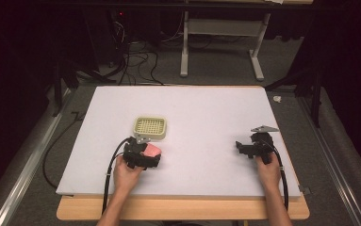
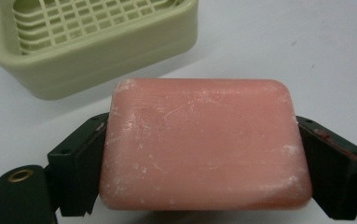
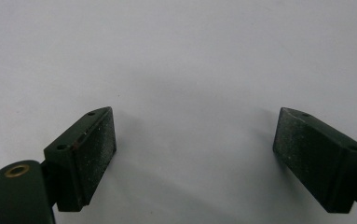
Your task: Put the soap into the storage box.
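A pink bar of soap (image 2: 204, 144) sits clamped between the two black jaws of my left gripper (image 2: 204, 158), which is shut on it. From above, the soap (image 1: 151, 150) shows at the tip of the left gripper (image 1: 146, 155), just in front of a pale green soap dish with a grid insert (image 1: 150, 128). The dish (image 2: 92, 42) lies close behind the soap, apart from it. My right gripper (image 1: 244, 147) rests on the white board at the right, open, with bare board between its pads (image 3: 97, 149).
The white board (image 1: 201, 113) lies on a wooden table (image 1: 183, 209). Its right edge runs close to the right hand. Cables trail from both grippers toward the front edge. A table frame (image 1: 220, 42) and cables stand on the floor beyond.
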Motion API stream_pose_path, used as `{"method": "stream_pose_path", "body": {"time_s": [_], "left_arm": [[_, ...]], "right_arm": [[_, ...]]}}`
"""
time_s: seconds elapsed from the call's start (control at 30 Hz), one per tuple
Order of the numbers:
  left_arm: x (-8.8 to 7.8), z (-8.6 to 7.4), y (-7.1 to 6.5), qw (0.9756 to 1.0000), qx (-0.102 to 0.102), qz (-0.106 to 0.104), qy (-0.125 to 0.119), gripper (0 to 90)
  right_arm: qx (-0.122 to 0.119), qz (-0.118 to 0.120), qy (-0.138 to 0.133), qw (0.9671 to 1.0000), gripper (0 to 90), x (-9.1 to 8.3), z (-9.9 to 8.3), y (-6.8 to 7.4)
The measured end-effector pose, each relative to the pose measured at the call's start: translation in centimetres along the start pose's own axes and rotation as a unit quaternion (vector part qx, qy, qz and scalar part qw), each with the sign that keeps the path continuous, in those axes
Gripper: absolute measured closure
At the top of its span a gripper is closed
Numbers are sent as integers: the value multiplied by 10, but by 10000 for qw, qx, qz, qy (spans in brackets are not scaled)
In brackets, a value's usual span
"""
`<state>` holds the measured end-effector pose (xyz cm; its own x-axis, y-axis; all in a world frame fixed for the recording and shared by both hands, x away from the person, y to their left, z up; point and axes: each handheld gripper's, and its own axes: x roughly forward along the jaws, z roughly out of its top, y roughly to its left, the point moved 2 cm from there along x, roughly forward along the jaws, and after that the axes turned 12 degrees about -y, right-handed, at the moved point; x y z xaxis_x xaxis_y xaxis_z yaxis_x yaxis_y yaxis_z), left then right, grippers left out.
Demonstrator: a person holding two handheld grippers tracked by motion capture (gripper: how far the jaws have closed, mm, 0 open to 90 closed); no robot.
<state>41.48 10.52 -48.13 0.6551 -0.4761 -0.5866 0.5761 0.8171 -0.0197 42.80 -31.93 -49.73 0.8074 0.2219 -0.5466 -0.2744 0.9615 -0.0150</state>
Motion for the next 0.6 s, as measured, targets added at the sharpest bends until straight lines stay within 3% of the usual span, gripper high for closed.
{"method": "stream_pose_path", "body": {"time_s": [0.23,0.6], "left_arm": [[-7,12,-5,9998,18,-82,-173,139],[-12,19,-5,9995,7,-161,-255,139]], "right_arm": [[-3,3,2,10000,136,0,0,0],[-5,1,1,10000,136,0,0,0]]}}
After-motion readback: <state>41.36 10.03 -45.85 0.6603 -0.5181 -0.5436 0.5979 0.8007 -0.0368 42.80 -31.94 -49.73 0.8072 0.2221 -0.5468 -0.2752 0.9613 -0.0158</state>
